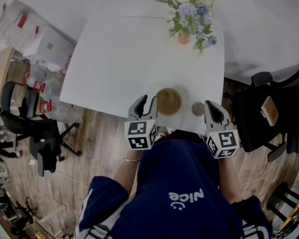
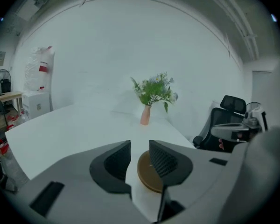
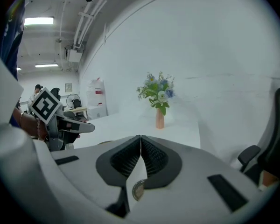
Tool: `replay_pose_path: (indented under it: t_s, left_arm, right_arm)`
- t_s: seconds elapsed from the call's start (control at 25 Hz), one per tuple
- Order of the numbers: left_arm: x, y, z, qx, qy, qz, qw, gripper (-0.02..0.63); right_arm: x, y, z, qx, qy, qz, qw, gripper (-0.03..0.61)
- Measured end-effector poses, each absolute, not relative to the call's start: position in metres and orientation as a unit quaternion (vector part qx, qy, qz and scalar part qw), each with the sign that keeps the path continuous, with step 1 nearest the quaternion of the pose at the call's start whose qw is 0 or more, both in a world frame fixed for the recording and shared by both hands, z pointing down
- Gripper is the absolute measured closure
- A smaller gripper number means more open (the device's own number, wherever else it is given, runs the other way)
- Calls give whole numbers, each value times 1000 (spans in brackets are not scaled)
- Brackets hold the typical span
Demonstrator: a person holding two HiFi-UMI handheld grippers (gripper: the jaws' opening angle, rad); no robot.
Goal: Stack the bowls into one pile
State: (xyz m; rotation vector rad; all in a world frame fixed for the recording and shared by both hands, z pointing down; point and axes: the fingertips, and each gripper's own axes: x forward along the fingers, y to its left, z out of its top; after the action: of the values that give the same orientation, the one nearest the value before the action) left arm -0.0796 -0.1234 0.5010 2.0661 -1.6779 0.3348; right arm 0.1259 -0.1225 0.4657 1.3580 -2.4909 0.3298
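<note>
A brown bowl stack (image 1: 168,101) sits near the front edge of the white table (image 1: 114,63); the left gripper view shows this brown bowl (image 2: 148,174) low, just past the jaws. A smaller grey-brown bowl (image 1: 198,108) stands to its right, apart from it. My left gripper (image 1: 146,103) hangs just left of the brown stack, open (image 2: 140,155), with nothing between its pads. My right gripper (image 1: 211,107) hovers right of the small bowl, its jaws shut together and empty (image 3: 140,149); the small bowl (image 3: 137,189) peeks out below them.
A pink vase of flowers (image 1: 184,36) stands at the table's far side. Black office chairs stand right (image 1: 261,108) and left (image 1: 40,133) of the table. White boxes and bags (image 1: 40,41) lie at the far left. The floor is wood.
</note>
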Motion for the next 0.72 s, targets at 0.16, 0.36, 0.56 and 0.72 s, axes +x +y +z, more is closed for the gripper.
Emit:
replay_pose_path:
  t_s: [0.16,0.36,0.56,0.72]
  left_arm:
    - [-77,-115,476,782,-586,84,191,479]
    - [-64,-89,463,805,-564,52,176,479]
    - [-69,-85,460,802,-567,29,186,479]
    - [-76,-88,457,793,-581,16,183,480]
  right_arm:
    - [119,-120,450,472,-868,97,116,555]
    - [104,-114,446,462,-876,77,117,555]
    - [106,-119,441,467,-874,67,116,555]
    - [110,-120,440,469,-873,66,117,555]
